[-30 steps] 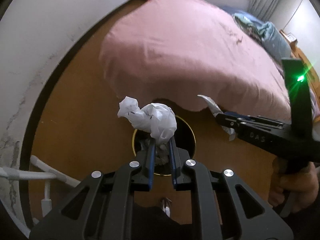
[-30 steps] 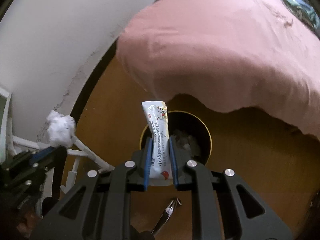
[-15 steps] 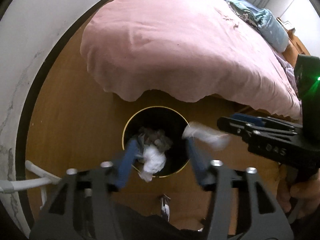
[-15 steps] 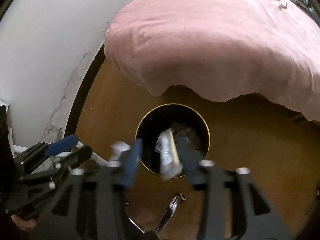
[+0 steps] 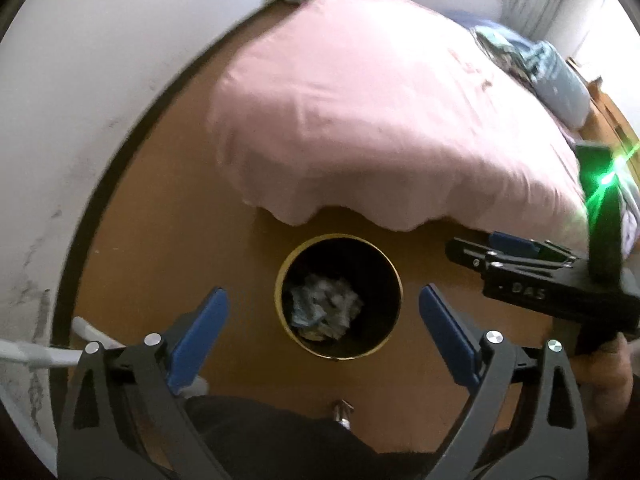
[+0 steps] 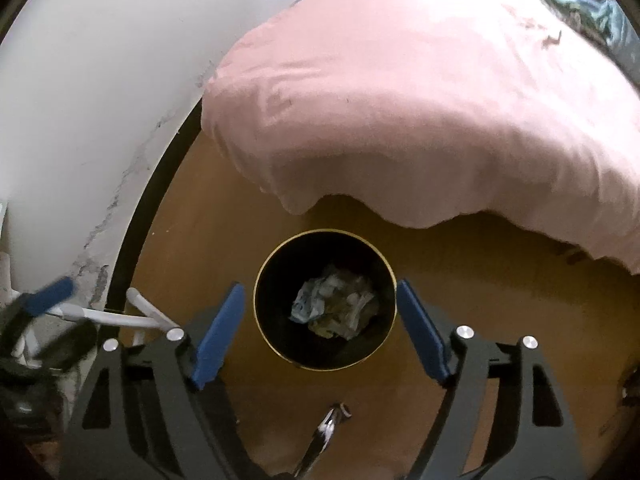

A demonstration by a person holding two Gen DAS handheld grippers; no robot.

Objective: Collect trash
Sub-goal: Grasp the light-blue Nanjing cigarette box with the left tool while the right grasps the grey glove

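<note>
Item: one trash bin [image 5: 394, 276] — round, black inside, gold rim, standing on the wooden floor [image 5: 180, 240] just near of the bed's hanging edge. Both wrist views look straight down into it.

Contents: crumpled trash [image 5: 326, 306] lying at the bottom of the bin, white and bluish pieces heaped together; the separate pieces cannot be counted.

Grippers, two: left gripper [image 5: 322, 336] with fingers spread wide and nothing between them, above the bin. Right gripper [image 6: 318, 330] likewise spread wide and empty, framing the bin mouth. In the left view the right gripper shows at the far right, a green light glowing on it.

Progress, judged: the trash in view sits inside the bin and neither gripper carries any, so this drop looks complete. No loose trash shows on the floor in these views — whether more waits elsewhere in the room cannot be told.

Other: one bed with pink cover [image 6: 420, 100]; one small metallic object [image 6: 330, 426] on the floor near of the bin, kind unclear; white tubular frame [image 6: 116, 318] at the left, by the wall.
</note>
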